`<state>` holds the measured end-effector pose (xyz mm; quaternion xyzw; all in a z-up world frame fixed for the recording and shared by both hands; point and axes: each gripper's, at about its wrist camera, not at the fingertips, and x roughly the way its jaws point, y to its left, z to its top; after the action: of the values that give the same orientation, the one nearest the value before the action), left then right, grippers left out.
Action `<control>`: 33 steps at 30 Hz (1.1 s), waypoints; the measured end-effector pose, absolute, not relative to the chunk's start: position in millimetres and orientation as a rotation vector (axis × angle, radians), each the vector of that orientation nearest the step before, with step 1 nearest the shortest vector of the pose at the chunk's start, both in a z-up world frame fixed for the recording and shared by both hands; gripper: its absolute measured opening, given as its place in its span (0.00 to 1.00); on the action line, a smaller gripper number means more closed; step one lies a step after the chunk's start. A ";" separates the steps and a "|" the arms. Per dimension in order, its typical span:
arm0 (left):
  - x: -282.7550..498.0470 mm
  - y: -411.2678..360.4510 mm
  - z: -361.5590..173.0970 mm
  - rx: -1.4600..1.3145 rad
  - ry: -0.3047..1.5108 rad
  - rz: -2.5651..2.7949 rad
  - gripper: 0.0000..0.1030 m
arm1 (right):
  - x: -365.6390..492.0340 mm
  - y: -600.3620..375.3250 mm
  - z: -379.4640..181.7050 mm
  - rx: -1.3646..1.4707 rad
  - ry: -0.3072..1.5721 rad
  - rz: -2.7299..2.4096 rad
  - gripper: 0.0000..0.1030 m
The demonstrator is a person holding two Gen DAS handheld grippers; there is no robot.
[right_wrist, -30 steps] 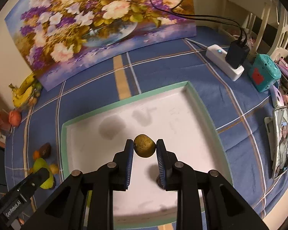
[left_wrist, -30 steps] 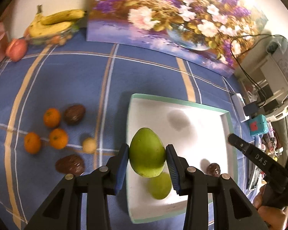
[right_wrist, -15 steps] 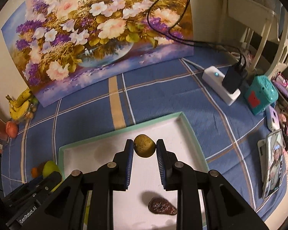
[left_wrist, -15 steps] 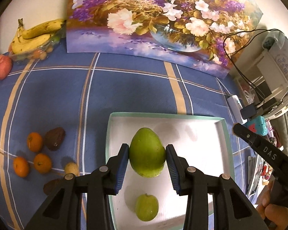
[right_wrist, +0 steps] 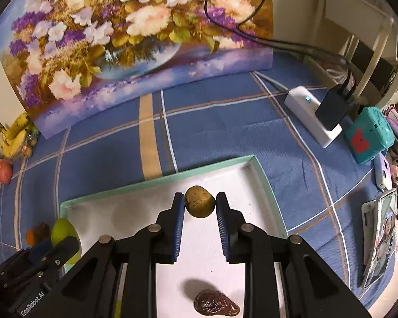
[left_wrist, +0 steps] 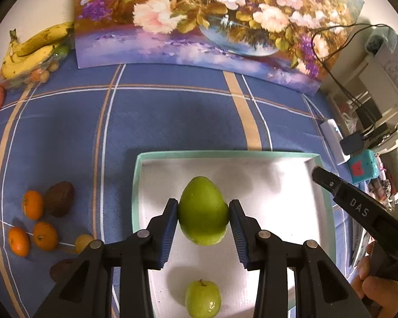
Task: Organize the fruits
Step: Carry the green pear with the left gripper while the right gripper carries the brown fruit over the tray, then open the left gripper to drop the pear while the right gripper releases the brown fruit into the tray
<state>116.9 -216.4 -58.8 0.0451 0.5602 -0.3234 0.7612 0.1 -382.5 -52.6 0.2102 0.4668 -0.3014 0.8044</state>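
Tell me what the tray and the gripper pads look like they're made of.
The tray looks like thin cardboard or plastic, matte white with a mint-green rim; I can't tell which. The left gripper pads look like blue ribbed rubber, clamped on the green mango.

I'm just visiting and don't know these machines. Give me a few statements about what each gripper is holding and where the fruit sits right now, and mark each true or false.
1. The left gripper is shut on a large green mango. True.
2. The right gripper is open with nothing between its fingers. False: it is shut on a small brownish-yellow fruit.
3. A small green apple lies in the white tray. True.
4. The oranges are inside the tray. False: they lie on the blue cloth to the tray's left.
5. Bananas sit at the far left corner beside the flower painting. True.
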 end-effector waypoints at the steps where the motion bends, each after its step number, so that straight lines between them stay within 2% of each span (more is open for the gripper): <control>1: 116.7 -217.4 -62.1 0.103 1.226 -0.701 0.40 | 0.4 -383.6 -56.1 0.452 1.010 -0.646 0.25; 14: 112.7 -221.7 -91.4 0.144 1.293 -0.669 0.40 | 4.6 -386.9 -104.9 0.481 1.137 -0.629 0.25; 33: 115.4 -221.4 -96.1 0.139 1.328 -0.651 0.42 | 5.6 -382.6 -104.3 0.452 1.146 -0.636 0.25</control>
<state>115.4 -221.4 -96.1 0.0635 0.6045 -0.2964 0.7367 5.6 -382.6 -104.3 0.2082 0.5280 -0.2933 0.7693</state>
